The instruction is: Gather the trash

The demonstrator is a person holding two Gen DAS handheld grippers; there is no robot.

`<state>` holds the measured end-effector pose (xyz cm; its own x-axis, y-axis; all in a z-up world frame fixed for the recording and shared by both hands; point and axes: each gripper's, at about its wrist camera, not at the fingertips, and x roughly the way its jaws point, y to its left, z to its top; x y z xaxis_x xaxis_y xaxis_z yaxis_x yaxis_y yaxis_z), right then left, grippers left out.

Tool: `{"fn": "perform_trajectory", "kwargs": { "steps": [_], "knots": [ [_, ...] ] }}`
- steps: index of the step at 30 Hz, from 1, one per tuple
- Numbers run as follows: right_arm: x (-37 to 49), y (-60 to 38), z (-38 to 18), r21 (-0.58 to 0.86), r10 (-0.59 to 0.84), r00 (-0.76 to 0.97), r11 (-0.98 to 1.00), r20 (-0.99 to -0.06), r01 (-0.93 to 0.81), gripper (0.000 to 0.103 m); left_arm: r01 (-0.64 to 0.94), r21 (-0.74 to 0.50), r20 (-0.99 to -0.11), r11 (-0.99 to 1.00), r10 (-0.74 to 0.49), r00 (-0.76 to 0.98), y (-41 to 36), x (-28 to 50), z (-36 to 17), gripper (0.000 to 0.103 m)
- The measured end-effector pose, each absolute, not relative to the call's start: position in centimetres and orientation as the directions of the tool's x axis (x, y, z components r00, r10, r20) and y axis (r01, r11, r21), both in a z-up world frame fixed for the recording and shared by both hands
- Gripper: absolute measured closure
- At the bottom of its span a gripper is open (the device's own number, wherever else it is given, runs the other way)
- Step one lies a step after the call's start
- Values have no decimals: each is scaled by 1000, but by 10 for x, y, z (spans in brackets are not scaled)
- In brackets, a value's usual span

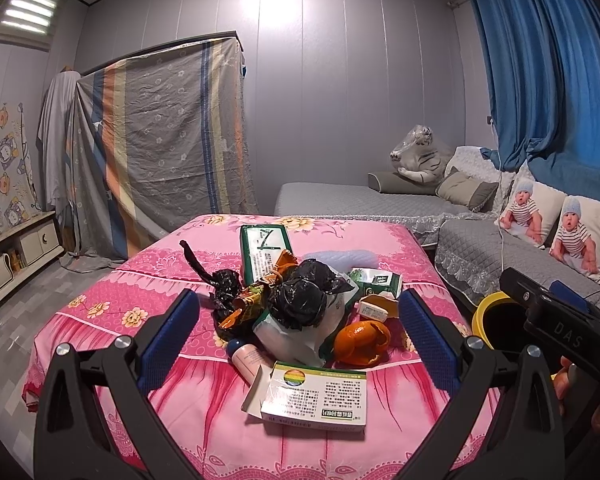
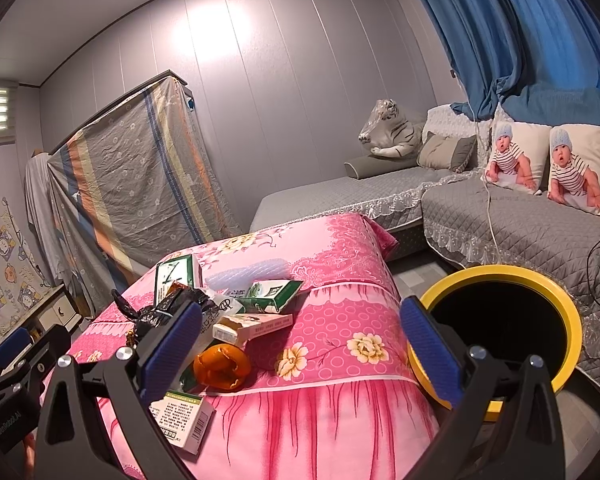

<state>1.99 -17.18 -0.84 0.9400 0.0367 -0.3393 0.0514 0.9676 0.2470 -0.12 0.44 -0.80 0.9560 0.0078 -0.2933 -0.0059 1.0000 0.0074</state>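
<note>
Two hand-held grippers, left (image 1: 300, 336) and right (image 2: 300, 356) lettered "DAS", hang spread and empty above the pink worktop (image 1: 100, 320), where trash (image 1: 300, 300) lies piled left of the yellow-rimmed bin (image 2: 500, 320), a green box (image 1: 264, 252) marked "7" farthest.

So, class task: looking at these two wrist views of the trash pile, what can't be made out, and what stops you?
- Yellow-rimmed black bin: inside too dark in the right wrist view; largely hidden by the right hand-held gripper's body in the left.
- Pale pink tube: far end hidden under the white plastic bag, left view.
- White medicine box: print too small to read.
</note>
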Motion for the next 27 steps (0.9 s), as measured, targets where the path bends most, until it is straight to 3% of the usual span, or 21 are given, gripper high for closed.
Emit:
{"fn": "perform_trajectory", "kwargs": {
  "steps": [27],
  "knots": [
    [21, -173, -9, 252, 39, 937, 966, -347, 53, 7, -5, 6, -299, 1000, 7, 954, 5, 0, -7, 8]
  ]
}}
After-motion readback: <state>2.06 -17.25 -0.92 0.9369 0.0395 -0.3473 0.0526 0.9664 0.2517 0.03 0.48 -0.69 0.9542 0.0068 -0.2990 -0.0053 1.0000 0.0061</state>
